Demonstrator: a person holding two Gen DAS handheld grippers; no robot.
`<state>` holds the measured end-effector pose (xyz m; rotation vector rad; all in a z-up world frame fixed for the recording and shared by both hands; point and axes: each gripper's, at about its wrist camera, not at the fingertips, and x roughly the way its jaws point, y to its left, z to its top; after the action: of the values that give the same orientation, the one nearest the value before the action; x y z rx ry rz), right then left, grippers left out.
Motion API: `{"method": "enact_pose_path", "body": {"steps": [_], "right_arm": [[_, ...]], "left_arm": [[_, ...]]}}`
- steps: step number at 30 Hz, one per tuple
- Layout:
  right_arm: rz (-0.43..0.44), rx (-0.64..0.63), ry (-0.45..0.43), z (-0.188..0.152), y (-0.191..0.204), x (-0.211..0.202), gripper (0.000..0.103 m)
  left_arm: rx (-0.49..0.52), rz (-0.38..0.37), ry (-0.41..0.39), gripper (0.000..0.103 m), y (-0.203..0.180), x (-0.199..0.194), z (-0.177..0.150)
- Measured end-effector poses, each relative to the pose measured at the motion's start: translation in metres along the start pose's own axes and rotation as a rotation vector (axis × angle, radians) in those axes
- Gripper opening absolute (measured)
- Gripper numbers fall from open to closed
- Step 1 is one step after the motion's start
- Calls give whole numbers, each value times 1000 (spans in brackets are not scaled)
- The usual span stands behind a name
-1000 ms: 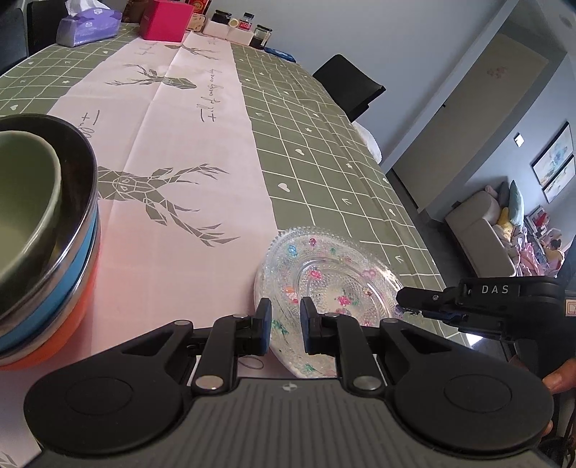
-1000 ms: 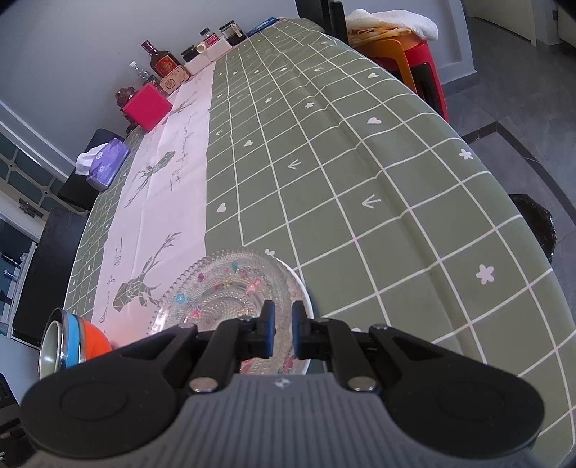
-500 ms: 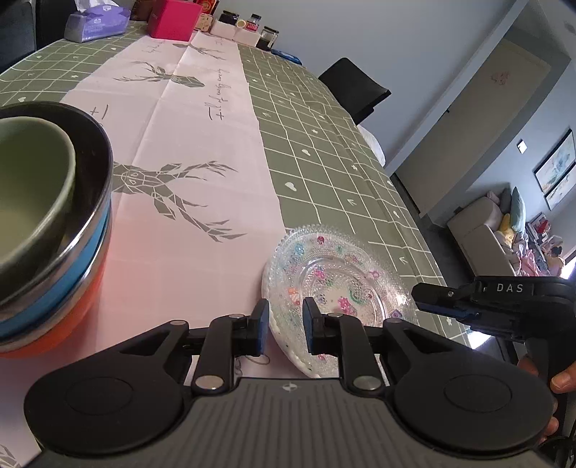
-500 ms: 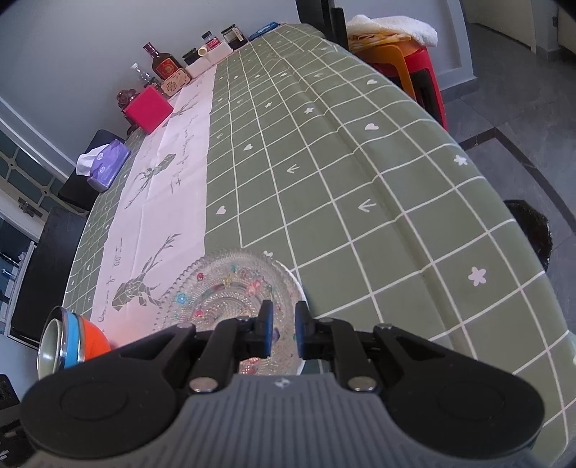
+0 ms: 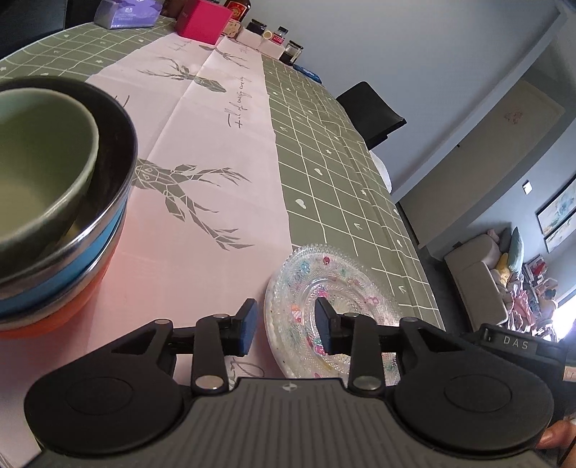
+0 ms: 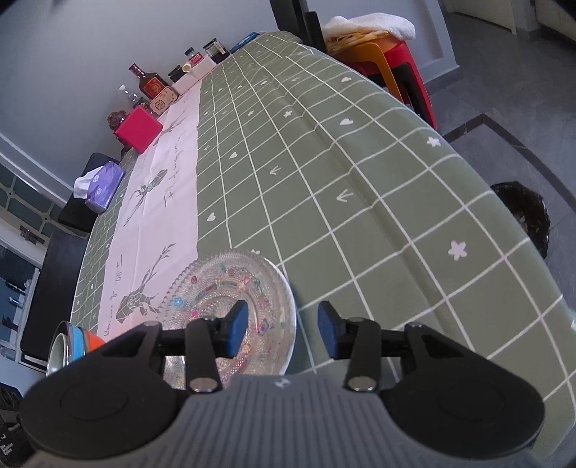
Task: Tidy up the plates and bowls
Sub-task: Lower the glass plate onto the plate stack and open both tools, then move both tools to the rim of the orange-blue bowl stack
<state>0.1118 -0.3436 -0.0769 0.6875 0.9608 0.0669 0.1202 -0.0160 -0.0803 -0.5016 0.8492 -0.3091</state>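
A clear glass plate [image 5: 334, 288] with coloured flower dots, apparently stacked on another like it, lies flat on the tablecloth near the table's edge, also seen as the glass plate [image 6: 223, 288]. My left gripper [image 5: 284, 325] straddles its left rim; the jaws are opening and the pads do not press on it. My right gripper [image 6: 282, 329] straddles the plate's right rim, jaws also opening, pads off the glass. To the left stands a bowl stack [image 5: 54, 201]: a green bowl inside a steel one, over a blue and an orange bowl. The bowl stack [image 6: 72, 342] shows at the right wrist view's lower left.
A pink runner [image 5: 201, 151] with deer prints crosses the green checked tablecloth [image 6: 324, 180]. A pink box [image 5: 203, 21], a tissue pack [image 5: 126, 14], jars and a bottle [image 6: 149, 84] line the far end. A black chair [image 5: 370, 111] and stacked stools [image 6: 388, 64] stand beside the table.
Both grippers went from nearly shut on the glass plate's rims to clearly parted. The plate now rests flat on the cloth. Neither hand shifted much.
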Motion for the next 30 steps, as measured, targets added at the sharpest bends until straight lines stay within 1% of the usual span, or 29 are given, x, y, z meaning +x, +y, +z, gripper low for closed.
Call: {"method": "enact_pose_path", "body": {"steps": [3, 5, 9, 10, 12, 13, 15, 18, 23, 25, 27, 28, 30], "right_arm": [[33, 65, 7, -10, -12, 2, 49], [58, 98, -3, -16, -17, 2, 47], [88, 127, -35, -25, -21, 0, 43], [92, 131, -38, -27, -21, 0, 40], [94, 138, -37, -31, -20, 1, 33], [98, 143, -39, -32, -21, 1, 31], [105, 152, -49, -36, -22, 1, 26], [137, 166, -68, -41, -23, 0, 17], [99, 117, -115, -47, -14, -3, 17], [63, 72, -144, -51, -7, -6, 24], [28, 19, -188, -56, 1, -12, 26], [15, -9, -208, -59, 5, -16, 28], [-15, -64, -242, -64, 14, -23, 33]], "left_arm": [[-36, -11, 9, 41, 5, 2, -4], [-54, -17, 14, 41, 8, 3, -7], [-52, -23, 13, 41, 7, 3, -14], [-52, -23, 12, 40, 7, 3, -15], [-60, -28, 18, 35, 7, 3, -17], [-61, -30, 22, 34, 7, 4, -18], [-56, -40, 31, 26, 7, 6, -21], [-40, -40, 23, 27, 4, 6, -23], [-21, -33, 7, 25, 3, 3, -24], [9, -8, -14, 26, -1, -2, -25], [51, 9, -43, 26, -5, -10, -27], [79, 13, -59, 26, -7, -16, -28], [124, 21, -84, 30, -12, -27, -29]]}}
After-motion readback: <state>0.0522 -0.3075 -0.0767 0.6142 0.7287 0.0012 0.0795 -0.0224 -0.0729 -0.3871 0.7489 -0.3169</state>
